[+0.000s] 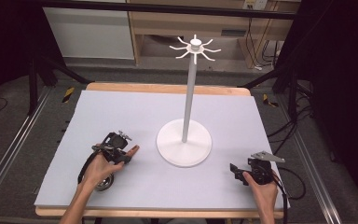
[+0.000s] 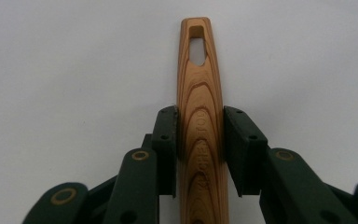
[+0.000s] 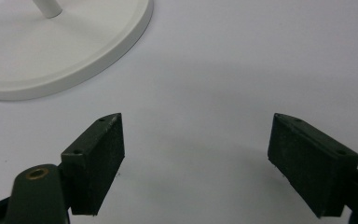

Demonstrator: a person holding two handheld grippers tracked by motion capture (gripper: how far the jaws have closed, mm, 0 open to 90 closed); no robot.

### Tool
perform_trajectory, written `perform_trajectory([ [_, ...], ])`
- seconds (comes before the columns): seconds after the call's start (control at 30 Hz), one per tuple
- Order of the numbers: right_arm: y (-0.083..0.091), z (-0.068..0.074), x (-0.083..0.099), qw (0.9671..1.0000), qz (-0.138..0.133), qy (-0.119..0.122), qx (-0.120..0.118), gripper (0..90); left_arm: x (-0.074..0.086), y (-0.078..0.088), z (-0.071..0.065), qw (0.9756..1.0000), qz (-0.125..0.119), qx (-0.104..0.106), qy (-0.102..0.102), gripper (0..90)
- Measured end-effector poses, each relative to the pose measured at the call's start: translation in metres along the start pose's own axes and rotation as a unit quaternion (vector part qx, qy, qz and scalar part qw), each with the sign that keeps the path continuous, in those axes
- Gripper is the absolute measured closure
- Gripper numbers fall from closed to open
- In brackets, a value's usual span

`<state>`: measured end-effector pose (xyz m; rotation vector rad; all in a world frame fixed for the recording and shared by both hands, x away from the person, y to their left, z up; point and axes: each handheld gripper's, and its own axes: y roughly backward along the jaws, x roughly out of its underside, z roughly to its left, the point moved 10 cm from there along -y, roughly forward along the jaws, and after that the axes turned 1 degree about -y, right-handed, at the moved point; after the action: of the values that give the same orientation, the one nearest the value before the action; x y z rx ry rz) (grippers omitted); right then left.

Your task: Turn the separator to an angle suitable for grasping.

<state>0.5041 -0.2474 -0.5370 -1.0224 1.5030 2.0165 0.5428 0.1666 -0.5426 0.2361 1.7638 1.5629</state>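
spoon handle (image 2: 200, 116), pale striped wood with a hanging slot at its far end, lies flat on the lilac mat (image 1: 121, 112) at the left, and the left gripper (image 2: 200, 140) has its two pads pressed on the handle's sides, well back from the slot. in the high view the tip of the handle pokes out past the left gripper (image 1: 117, 148) toward the rack's base. the grip looks centred and square, so the sensible thing is to lift straight up before tilting, keeping the slot end free and forward. in the middle stands the white rack (image 1: 191, 84), a tall pole on a round base (image 1: 184, 142) with thin hooks (image 1: 195, 48) spreading from its top; the slot probably has to go over one hook, so the handle should come in from below and outside the hook tip, then settle down. at the right, the right gripper (image 3: 196, 154) rests on the mat with jaws apart and nothing between them, near the base edge; it could steady the base if the pole rocks.
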Motion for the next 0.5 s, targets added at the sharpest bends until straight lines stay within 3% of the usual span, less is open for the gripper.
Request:
perform_trajectory([
  [0.5, 0.0004, -0.0016, 0.0001, 1.0, 0.001, 0.002, -0.001, 18.1, -0.0012, 0.002, 0.0012, 1.0, -0.003, 0.006, 0.002, 67.5],
])
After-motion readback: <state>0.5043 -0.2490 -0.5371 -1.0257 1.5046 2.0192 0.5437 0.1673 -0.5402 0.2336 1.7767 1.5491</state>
